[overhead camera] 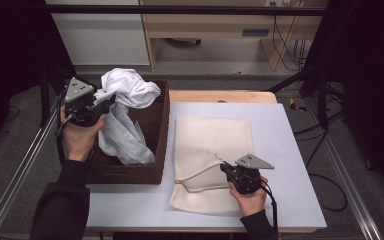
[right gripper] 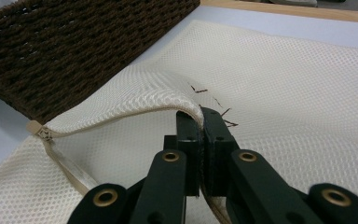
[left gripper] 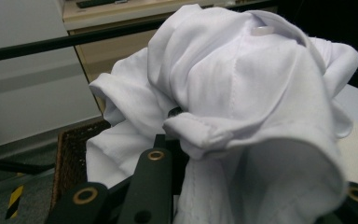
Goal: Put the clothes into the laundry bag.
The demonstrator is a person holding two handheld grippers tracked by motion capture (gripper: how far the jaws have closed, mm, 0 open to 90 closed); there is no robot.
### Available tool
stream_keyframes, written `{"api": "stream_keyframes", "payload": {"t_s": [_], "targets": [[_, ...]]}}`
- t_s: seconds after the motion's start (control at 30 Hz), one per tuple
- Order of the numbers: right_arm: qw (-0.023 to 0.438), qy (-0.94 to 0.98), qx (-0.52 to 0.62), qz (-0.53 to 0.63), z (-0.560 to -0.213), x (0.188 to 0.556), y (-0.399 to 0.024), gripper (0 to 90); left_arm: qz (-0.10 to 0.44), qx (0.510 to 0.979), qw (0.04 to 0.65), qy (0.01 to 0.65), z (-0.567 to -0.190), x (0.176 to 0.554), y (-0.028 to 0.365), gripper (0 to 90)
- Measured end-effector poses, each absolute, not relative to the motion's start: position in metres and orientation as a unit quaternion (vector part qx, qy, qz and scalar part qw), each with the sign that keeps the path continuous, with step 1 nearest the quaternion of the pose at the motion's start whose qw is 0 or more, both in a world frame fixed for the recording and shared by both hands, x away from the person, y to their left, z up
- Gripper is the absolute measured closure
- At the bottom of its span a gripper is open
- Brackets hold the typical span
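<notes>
The left gripper (overhead camera: 97, 107) holds a white shirt (overhead camera: 127, 92) in its fingers above the brown woven basket (overhead camera: 162, 130). The right gripper (overhead camera: 226, 169) has its fingers clenched on the cream mesh laundry bag's (overhead camera: 212, 145) opening edge on the worktop (overhead camera: 290, 165). No readable writing.

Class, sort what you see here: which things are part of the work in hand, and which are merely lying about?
In use: white garment, held by the left gripper; cream mesh bag, its edge pinched by the right gripper; woven basket.

Lying about: wooden furniture; cables on the floor.
</notes>
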State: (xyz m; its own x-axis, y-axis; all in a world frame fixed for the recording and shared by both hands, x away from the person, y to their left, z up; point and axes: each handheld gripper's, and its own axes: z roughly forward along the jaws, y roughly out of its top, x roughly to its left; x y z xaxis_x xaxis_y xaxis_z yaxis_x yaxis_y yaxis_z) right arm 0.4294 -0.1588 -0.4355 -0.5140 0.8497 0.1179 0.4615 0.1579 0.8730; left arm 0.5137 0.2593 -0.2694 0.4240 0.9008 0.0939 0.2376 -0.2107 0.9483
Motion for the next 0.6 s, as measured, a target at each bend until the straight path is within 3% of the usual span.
{"api": "stream_keyframes", "payload": {"t_s": [0.6], "targets": [[0.208,0.733,0.447,0.469,-0.436,0.429,-0.159,87.7,0.362,0.671,0.518,0.388,-0.231,0.5,0.253,76.6]]}}
